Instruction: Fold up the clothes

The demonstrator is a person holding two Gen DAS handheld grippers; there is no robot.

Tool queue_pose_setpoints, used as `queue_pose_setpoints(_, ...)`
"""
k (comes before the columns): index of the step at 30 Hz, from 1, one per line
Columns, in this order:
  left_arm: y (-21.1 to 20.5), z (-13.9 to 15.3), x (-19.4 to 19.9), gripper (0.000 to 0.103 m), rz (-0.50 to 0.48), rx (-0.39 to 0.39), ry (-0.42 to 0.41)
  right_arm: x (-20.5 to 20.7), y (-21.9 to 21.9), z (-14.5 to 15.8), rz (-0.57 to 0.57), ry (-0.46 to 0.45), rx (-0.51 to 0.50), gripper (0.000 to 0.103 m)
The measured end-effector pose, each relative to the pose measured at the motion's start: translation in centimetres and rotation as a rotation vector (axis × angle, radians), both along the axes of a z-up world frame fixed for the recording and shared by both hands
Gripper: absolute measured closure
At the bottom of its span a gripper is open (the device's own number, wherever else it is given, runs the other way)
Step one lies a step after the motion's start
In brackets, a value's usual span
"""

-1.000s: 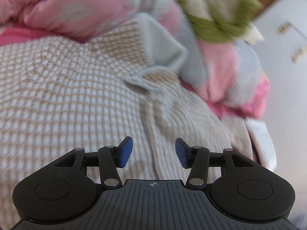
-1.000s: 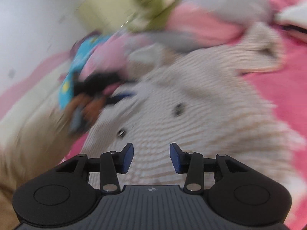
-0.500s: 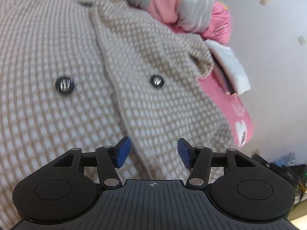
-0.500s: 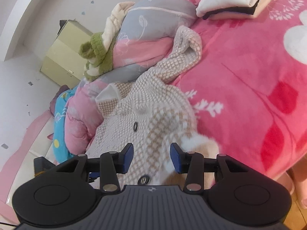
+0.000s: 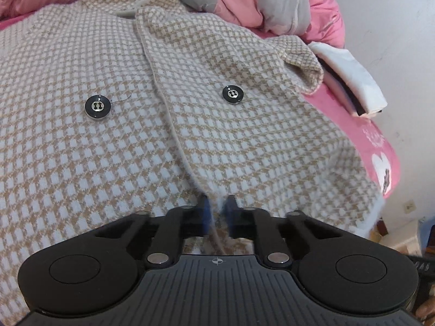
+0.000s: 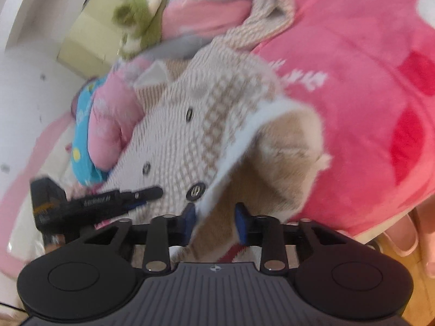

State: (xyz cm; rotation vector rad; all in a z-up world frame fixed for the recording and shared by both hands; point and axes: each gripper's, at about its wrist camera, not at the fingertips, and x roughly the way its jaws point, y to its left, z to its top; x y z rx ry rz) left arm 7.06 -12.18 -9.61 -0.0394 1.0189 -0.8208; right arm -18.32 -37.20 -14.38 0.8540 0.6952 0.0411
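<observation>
Since half second ago: left gripper [image 5: 216, 212] narrowed onto coat [image 5: 244, 125] hem, frame bottom centre; right gripper [image 6: 214, 221] half-open astride lifted hem corner. Coat spread on pink bed [image 6: 367, 95]. Thick, soft, floppy; take hold at hem corners.

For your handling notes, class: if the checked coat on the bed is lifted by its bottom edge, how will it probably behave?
The coat will probably drape and sag, since its hem already curls and hangs in the right view. It looks thick and woolly with a fleecy lining, so likely fairly heavy. The fuzzy knit should grip rather than slip between the left gripper fingers.
</observation>
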Motion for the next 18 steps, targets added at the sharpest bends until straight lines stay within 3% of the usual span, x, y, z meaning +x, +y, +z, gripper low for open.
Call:
queue_pose_setpoints(4, -0.2, 0.4, -0.3, 0.100, 0.000, 0.006, -0.053, 0.6, 1.1, 0.0, 0.029, -0.007, -0.055, 0.094)
queue_pose_setpoints(12, -0.3, 1.0, 0.0, 0.100, 0.025, -0.001, -0.117, 1.7, 1.9, 0.9, 0.036, -0.049, -0.084, 0.096)
queue_pose_setpoints(15, -0.4, -0.1, -0.8, 0.100, 0.010, 0.030, -0.116, 1.9, 2.3, 0.5, 0.042, -0.031, -0.115, 0.096)
queue_pose_setpoints(18, 0.1, -0.5, -1.5, 0.098, 0.011, 0.010, -0.119, 1.7, 2.3, -0.4, 0.033, 0.006, -0.137, 0.096)
